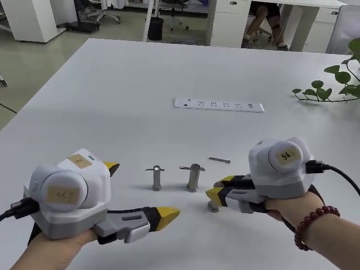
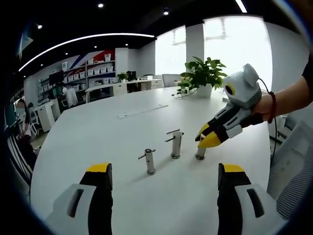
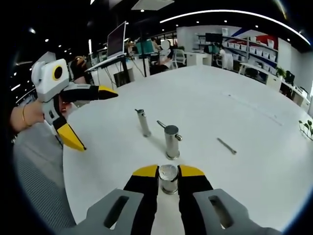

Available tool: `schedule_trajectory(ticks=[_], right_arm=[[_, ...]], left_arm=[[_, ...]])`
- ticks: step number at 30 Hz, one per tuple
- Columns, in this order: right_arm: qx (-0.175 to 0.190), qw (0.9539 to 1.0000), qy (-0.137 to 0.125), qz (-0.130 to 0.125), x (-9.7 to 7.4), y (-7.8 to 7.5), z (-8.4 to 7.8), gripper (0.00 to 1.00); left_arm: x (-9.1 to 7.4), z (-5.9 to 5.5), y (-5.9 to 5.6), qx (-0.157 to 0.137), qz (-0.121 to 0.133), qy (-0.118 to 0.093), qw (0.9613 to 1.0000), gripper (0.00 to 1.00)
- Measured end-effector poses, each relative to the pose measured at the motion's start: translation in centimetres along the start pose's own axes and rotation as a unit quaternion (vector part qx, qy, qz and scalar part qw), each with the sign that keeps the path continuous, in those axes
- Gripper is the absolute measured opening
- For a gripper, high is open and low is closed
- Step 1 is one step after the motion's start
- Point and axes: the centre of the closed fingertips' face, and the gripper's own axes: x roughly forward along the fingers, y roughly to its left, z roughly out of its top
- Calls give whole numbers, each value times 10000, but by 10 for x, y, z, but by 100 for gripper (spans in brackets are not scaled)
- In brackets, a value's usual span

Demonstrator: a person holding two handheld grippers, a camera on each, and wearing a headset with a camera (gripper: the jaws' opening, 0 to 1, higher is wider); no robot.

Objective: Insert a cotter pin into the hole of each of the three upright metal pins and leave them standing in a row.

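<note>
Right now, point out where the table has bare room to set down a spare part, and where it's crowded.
Bare: the wide stretch between the power strip and the loose cotter pin; also the table left of the left pin. Crowded: around the middle pin and the third pin, which the right gripper holds in its jaws.

Left pin, middle pin upright, cotters inserted; third pin upright; loose cotter pin flat beyond.
</note>
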Motion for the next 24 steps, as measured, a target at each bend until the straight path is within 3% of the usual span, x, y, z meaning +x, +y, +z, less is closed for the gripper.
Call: schedule_trajectory(ticks=[24], right_arm=[[9, 9987, -75, 500, -19, 10, 24, 29]], left_arm=[[0, 1, 1, -39, 3, -12, 10000, 89]])
